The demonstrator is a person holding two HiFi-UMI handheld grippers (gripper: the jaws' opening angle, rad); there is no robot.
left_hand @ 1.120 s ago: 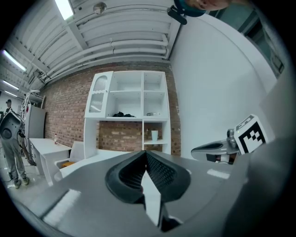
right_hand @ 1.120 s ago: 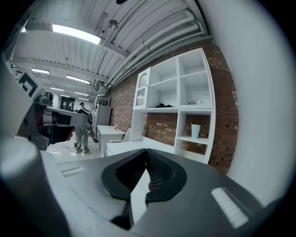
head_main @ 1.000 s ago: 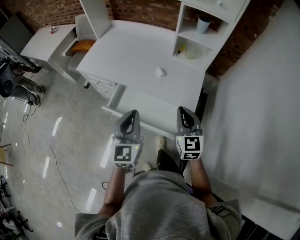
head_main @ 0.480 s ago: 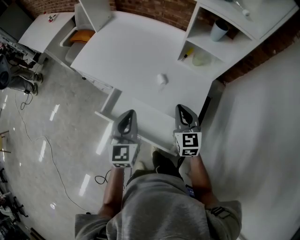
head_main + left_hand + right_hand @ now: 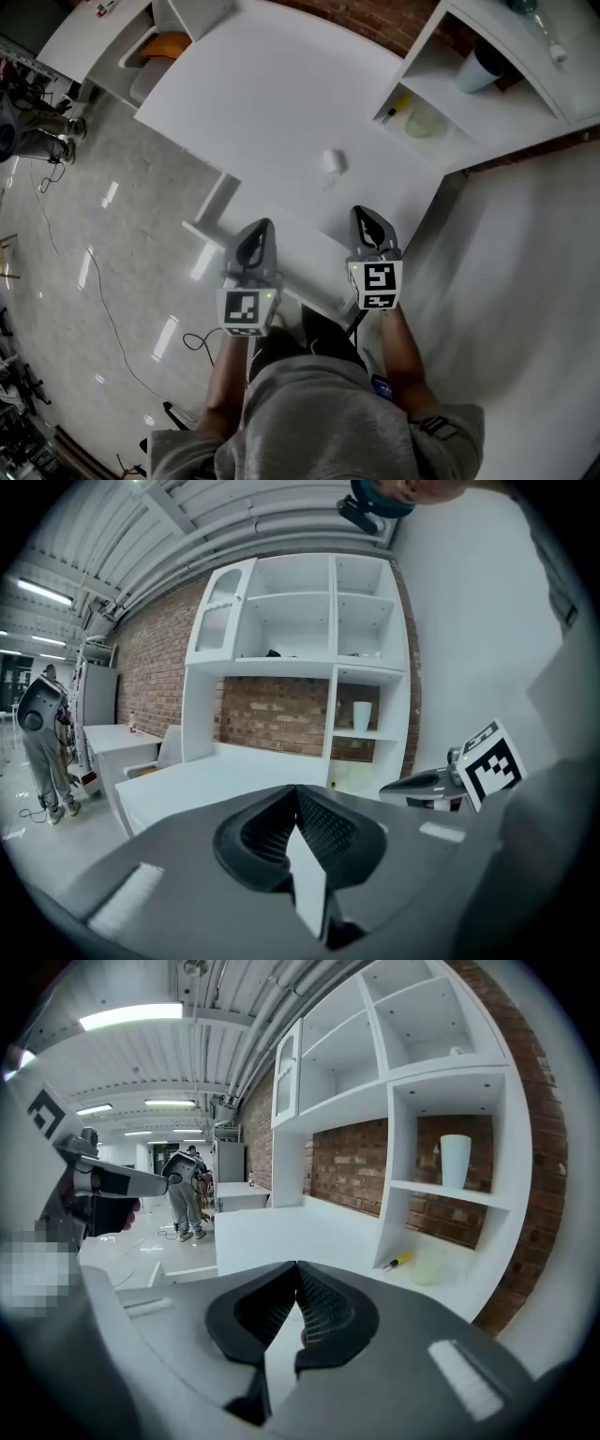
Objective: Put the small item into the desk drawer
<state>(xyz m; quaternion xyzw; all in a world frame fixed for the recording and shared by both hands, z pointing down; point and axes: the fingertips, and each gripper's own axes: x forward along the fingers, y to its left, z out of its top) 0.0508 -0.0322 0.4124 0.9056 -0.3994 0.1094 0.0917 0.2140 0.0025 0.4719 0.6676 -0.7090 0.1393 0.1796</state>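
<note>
The small white item [image 5: 332,161] lies on the white desk top [image 5: 253,94], ahead of both grippers and nearer the right one. Below the desk's front edge a white drawer [image 5: 300,248] stands pulled out toward me. My left gripper [image 5: 259,231] hangs over the drawer's left part, shut and empty; its own view shows the jaws [image 5: 297,789] meeting at the tip. Above the drawer's right end sits my right gripper [image 5: 365,216], also shut with nothing in it [image 5: 297,1267]. Neither touches the item.
A white shelf unit [image 5: 487,112] at the desk's back right holds a cup [image 5: 478,67], a yellow-handled tool [image 5: 396,108] and a pale bowl [image 5: 424,122]. A side table with an orange object [image 5: 167,42] stands at the left. Cables [image 5: 103,309] lie on the shiny floor.
The desk and the item have slid down and nearer in the head view as I move forward. Both grippers keep their places, still shut.
</note>
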